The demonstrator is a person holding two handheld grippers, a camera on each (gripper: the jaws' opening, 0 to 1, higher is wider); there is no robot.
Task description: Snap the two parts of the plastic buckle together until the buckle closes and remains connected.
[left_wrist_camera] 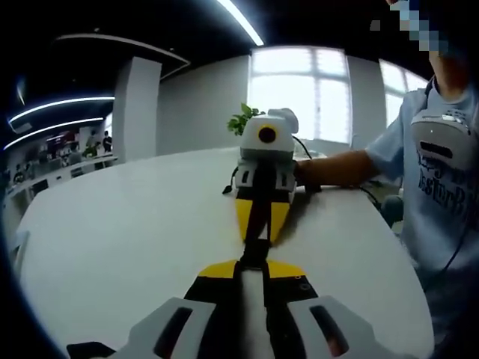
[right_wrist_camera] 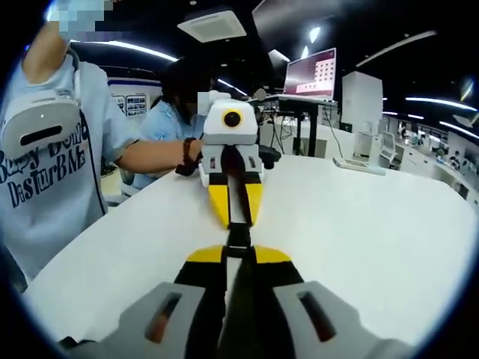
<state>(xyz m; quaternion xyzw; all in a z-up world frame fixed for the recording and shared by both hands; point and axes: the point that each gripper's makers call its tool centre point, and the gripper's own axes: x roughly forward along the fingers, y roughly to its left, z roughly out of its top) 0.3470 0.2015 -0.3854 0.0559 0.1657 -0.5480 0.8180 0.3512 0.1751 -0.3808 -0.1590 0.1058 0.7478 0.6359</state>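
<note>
We are clamping both yellow-tipped claws, left claw (left_wrist_camera: 253, 263) and right claw (right_wrist_camera: 238, 253), on the black plastic buckle (right_wrist_camera: 239, 238) above the white round surface (right_wrist_camera: 359, 224).

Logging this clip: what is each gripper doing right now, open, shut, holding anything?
Left gripper: shut on its half of the black buckle, over the white table.
Right gripper: shut on the other half, facing the left gripper.
</note>
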